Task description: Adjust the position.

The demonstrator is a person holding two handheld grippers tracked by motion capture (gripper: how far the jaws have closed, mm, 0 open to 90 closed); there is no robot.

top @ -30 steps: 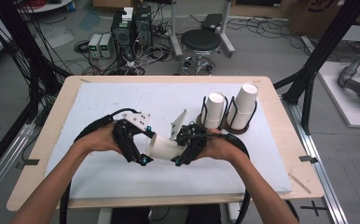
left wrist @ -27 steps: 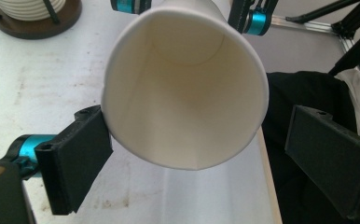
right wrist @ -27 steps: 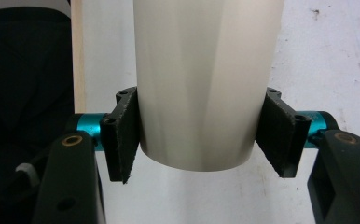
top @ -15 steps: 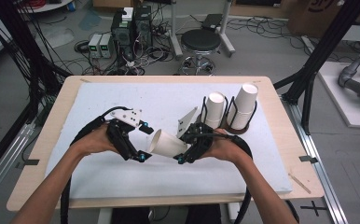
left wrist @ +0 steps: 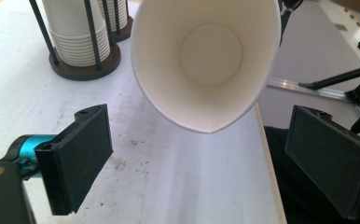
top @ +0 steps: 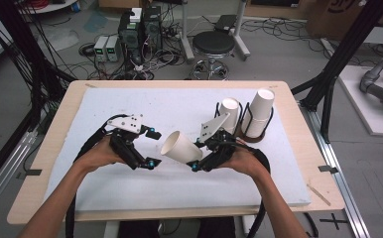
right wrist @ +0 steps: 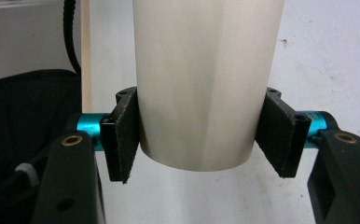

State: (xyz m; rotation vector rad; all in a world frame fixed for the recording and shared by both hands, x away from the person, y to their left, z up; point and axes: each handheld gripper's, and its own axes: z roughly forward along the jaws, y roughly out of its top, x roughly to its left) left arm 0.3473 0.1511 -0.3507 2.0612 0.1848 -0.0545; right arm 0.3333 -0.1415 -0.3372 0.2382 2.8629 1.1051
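One camera looks down from high above my table (top: 130,99). Two ride my claws, very close, both seeing the paper cup (left wrist: 206,60).

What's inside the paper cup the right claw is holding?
Nothing: the paper cup shows bare white walls and a bare round bottom, clamped by the right claw. No part of the inside is covered.

Open tabletop at the near and left edges; cup racks crowd the far right.
The paper cup (top: 181,147) in the right tool (top: 198,157) faces the left tool (top: 150,148), whose spread jaws leave a gap; two wire cup holders (top: 253,130) stand just behind.
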